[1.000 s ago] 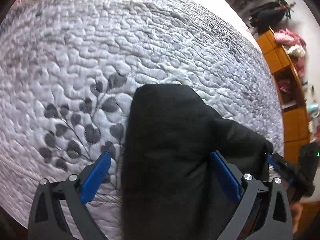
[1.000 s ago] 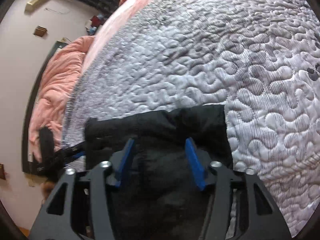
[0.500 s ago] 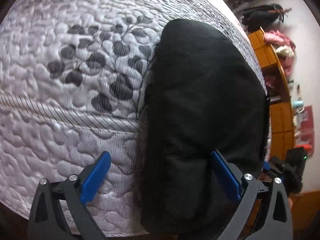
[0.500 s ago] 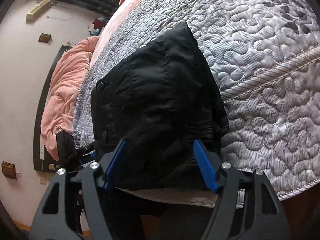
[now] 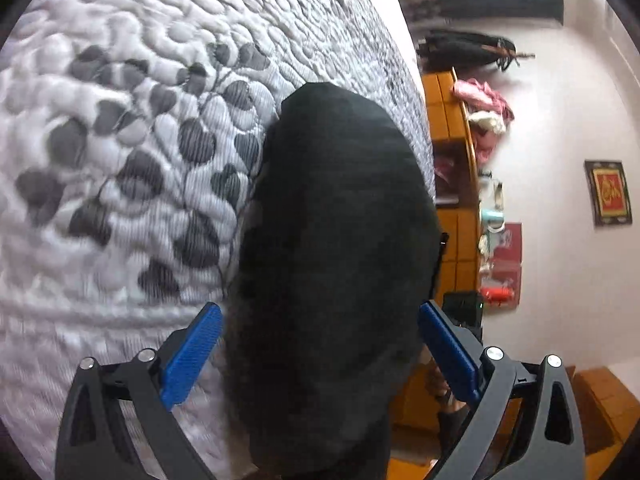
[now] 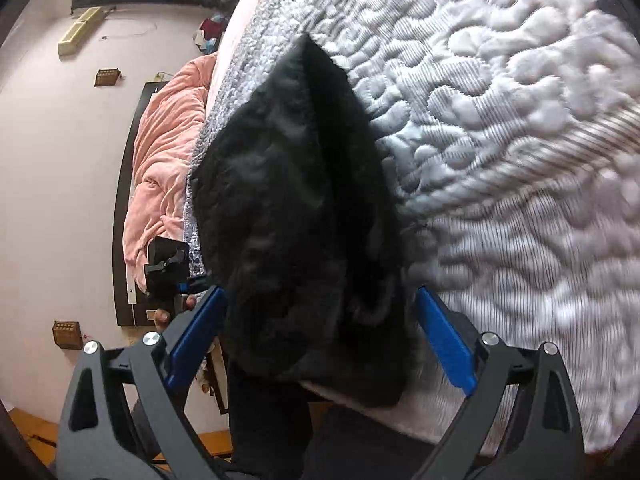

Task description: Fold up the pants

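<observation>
The left gripper (image 5: 320, 354) stands with its blue pads (image 5: 192, 356) spread wide. Between them lies the near end of the black pants (image 5: 336, 240), but neither pad presses on the cloth: the left pad sits over the quilt just beside the fabric's edge, and the right pad is just off its other edge. From there the pants run away from the gripper as a folded, rounded bundle lying on the bed's grey-white quilt (image 5: 120, 160), beside a printed spray of dark leaves (image 5: 160, 152). The near end of the bundle droops over the bed's edge.

The right gripper (image 6: 320, 344) has just been opening, and its jaws now stand wide as well. The pants (image 6: 296, 216) lie between its pads (image 6: 444, 344) without being squeezed; the cloth comes to a point farther up the quilt (image 6: 500, 140) and hangs over the bed's near edge below the gripper. To the left in this view the other gripper and the hand holding it show past the fabric.

Beyond the bed are a pink blanket (image 6: 164, 152) on one side and orange shelving (image 5: 452, 136) against a pale wall on the other.
</observation>
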A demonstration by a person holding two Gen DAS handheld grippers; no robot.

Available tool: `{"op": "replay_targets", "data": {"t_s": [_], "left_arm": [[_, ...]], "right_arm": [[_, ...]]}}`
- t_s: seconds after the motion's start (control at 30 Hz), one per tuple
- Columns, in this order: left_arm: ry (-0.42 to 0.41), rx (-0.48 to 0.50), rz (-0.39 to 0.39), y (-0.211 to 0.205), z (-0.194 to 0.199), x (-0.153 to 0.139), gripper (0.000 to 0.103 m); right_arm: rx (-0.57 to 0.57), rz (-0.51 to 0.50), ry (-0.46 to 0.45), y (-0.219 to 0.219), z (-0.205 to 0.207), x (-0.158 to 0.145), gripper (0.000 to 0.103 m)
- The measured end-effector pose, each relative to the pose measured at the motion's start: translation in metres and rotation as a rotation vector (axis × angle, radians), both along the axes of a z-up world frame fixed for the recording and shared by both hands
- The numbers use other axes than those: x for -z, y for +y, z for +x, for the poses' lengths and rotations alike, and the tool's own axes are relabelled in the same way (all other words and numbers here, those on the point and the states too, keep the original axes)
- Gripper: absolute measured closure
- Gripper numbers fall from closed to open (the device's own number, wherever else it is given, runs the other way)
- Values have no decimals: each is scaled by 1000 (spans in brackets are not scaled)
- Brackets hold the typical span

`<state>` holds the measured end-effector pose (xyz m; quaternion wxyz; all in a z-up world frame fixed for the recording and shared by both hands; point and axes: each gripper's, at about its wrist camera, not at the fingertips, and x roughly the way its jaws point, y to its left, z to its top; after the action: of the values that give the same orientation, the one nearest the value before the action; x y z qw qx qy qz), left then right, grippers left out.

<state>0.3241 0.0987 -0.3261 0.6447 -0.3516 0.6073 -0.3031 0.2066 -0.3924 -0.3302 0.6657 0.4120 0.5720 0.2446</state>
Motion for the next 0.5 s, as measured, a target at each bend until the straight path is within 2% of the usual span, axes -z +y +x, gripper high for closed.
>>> {"op": "replay_targets", "data": {"t_s": [0.2, 0.3, 0.4, 0.43, 0.5], "left_arm": [[28, 100, -90, -26, 5, 22, 4], [29, 70, -150, -25, 4, 29, 4], [45, 79, -183, -22, -3, 24, 4], [42, 100, -185, -25, -6, 22, 4], [26, 128, -127, -32, -9, 20, 4]], "right_arm": [[-23, 106, 8, 11, 19, 20, 5], [-61, 72, -12, 24, 25, 21, 3], [-37, 104, -4, 18, 28, 22, 3], [-41, 106, -6, 18, 26, 20, 3], [-63, 84, -15, 22, 26, 19, 3]]}}
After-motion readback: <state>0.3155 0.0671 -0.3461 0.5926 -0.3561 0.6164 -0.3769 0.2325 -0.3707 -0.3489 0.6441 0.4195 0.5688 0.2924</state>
